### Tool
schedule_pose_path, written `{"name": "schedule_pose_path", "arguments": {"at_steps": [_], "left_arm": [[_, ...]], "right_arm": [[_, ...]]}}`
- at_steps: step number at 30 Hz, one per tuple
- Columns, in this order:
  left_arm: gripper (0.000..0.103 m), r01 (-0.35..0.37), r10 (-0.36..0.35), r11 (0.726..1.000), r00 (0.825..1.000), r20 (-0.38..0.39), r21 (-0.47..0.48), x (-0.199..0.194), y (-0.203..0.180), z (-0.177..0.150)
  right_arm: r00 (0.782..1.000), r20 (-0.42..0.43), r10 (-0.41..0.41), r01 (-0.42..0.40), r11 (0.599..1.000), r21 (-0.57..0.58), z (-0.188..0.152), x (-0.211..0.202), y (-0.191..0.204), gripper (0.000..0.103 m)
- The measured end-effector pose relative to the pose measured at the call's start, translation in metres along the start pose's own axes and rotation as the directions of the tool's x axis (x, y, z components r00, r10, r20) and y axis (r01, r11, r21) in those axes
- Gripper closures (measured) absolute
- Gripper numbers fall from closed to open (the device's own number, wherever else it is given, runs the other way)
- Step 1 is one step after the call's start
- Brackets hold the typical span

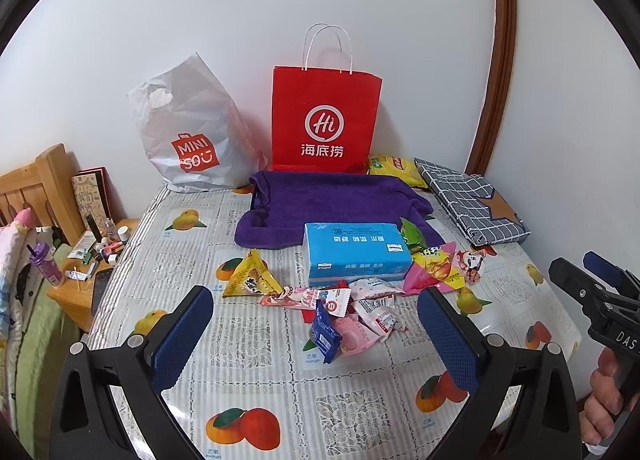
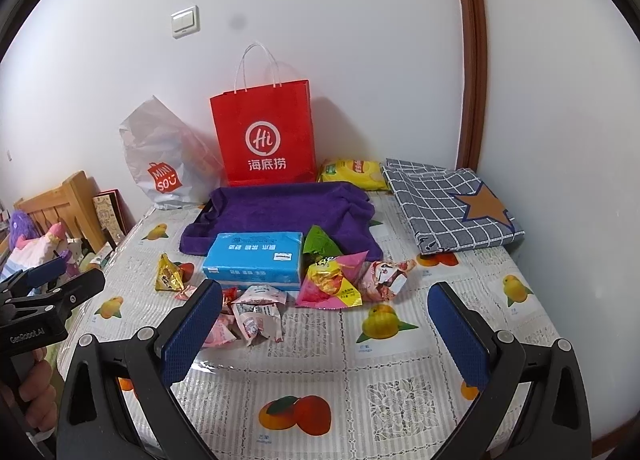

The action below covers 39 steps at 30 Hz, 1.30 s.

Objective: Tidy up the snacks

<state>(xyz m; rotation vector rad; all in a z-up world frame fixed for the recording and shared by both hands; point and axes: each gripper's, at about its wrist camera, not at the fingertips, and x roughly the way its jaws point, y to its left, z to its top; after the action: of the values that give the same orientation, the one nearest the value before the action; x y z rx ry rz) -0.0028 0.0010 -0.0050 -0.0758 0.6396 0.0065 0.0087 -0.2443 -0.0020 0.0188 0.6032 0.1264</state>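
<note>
Loose snack packets lie on the fruit-print tablecloth (image 1: 248, 344): a yellow triangular pack (image 1: 250, 276), a dark blue sachet (image 1: 325, 332), pink and white wrappers (image 1: 372, 312), and a pink-yellow pack (image 2: 332, 280). A blue tissue box (image 1: 356, 254) sits behind them. A purple towel-lined tray (image 1: 332, 200) lies farther back, before a red paper bag (image 1: 326, 120). My left gripper (image 1: 316, 324) is open, hovering just short of the wrappers. My right gripper (image 2: 324, 310) is open too, near the table's front, with the wrappers by its left finger.
A white plastic bag (image 1: 188, 140) leans at the back left. A yellow chip bag (image 2: 354, 172) and a checked cloth (image 2: 448, 204) lie at the back right. A cluttered wooden nightstand (image 1: 96, 260) and a bed stand to the left. A hand (image 1: 608, 400) grips the other tool.
</note>
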Motion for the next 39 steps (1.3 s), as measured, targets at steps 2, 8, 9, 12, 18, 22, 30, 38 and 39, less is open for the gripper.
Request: {"name": "schedule_pose_path", "arguments": {"at_steps": [2,8,9,12,18,22,30,38,39], "left_arm": [[0.0,-0.002,0.002,1.0,1.0,0.001,0.0,0.0,0.0,0.0],[0.0,-0.002,0.002,1.0,1.0,0.001,-0.003,0.0,0.002,0.001],[0.0,-0.002,0.002,1.0,1.0,0.001,-0.002,-0.001,0.002,0.0],[0.0,-0.004,0.004,1.0,1.0,0.0,0.0,-0.002,0.003,0.001],[0.0,-0.004,0.004,1.0,1.0,0.004,-0.002,-0.002,0.004,0.001],[0.0,-0.009,0.009,1.0,1.0,0.004,-0.002,-0.002,0.004,0.001],[0.0,-0.013,0.013,1.0,1.0,0.003,0.002,-0.002,0.005,0.001],[0.0,-0.017,0.017,1.0,1.0,0.006,-0.005,0.0,0.012,0.002],[0.001,-0.017,0.017,1.0,1.0,0.005,-0.006,0.001,0.013,0.003]], "right_arm": [[1.0,0.003,0.003,-0.003,1.0,-0.002,0.0,-0.001,0.001,0.001],[1.0,0.008,0.006,-0.006,1.0,-0.012,0.001,-0.003,0.005,0.001],[1.0,0.008,0.006,-0.006,1.0,-0.013,0.001,-0.003,0.005,0.001],[1.0,0.009,0.007,-0.007,1.0,-0.013,0.001,-0.003,0.006,0.001],[1.0,0.01,0.01,-0.01,1.0,-0.015,0.0,-0.003,0.007,0.001],[1.0,0.007,0.01,-0.01,1.0,-0.014,0.0,-0.001,0.007,0.001],[1.0,0.004,0.019,-0.019,1.0,-0.007,-0.001,0.002,0.007,0.001],[1.0,-0.002,0.025,-0.025,1.0,-0.019,-0.001,0.01,0.013,0.001],[1.0,-0.004,0.028,-0.028,0.999,-0.021,-0.001,0.012,0.014,0.001]]}}
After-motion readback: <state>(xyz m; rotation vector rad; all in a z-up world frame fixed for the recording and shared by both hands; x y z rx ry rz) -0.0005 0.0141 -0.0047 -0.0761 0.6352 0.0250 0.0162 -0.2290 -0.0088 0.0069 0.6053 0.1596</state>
